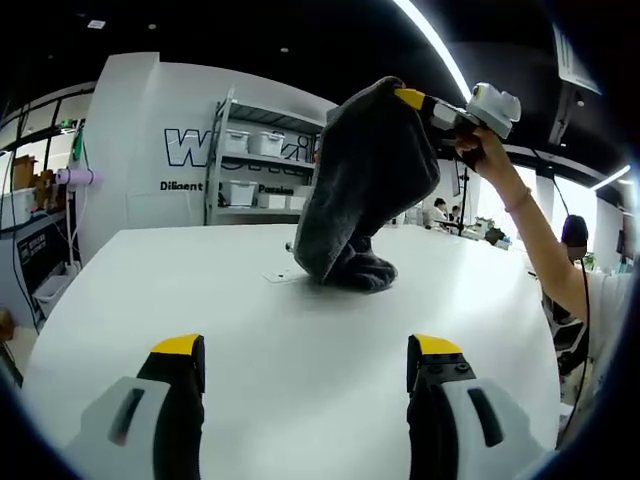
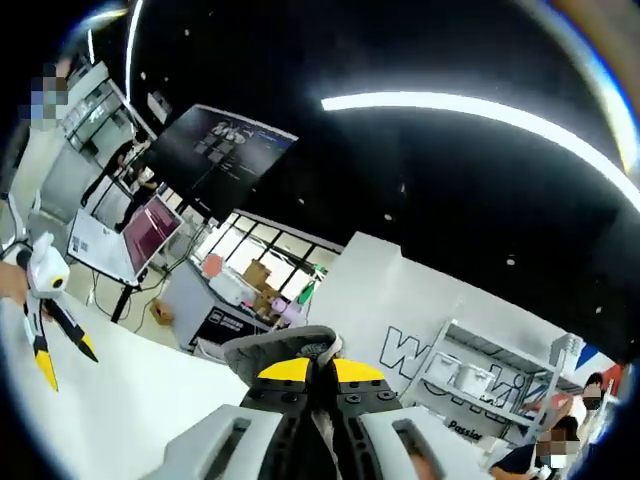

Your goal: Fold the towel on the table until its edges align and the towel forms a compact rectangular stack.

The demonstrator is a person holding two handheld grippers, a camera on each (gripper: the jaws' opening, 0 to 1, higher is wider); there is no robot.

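My right gripper [image 2: 311, 372] pinches the dark towel [image 1: 362, 180] by one corner, its soft bulk drooping to the table [image 1: 300, 340]; my left gripper [image 1: 305, 362], jaws spread, should grab a hanging edge.

Towel [image 1: 360, 190] hangs from right gripper [image 1: 420, 103] above table [image 1: 300, 350], lower end resting on table, far side. Left gripper [image 1: 305, 375] near edge, before towel. Shelf rack [image 1: 262, 160] behind table.
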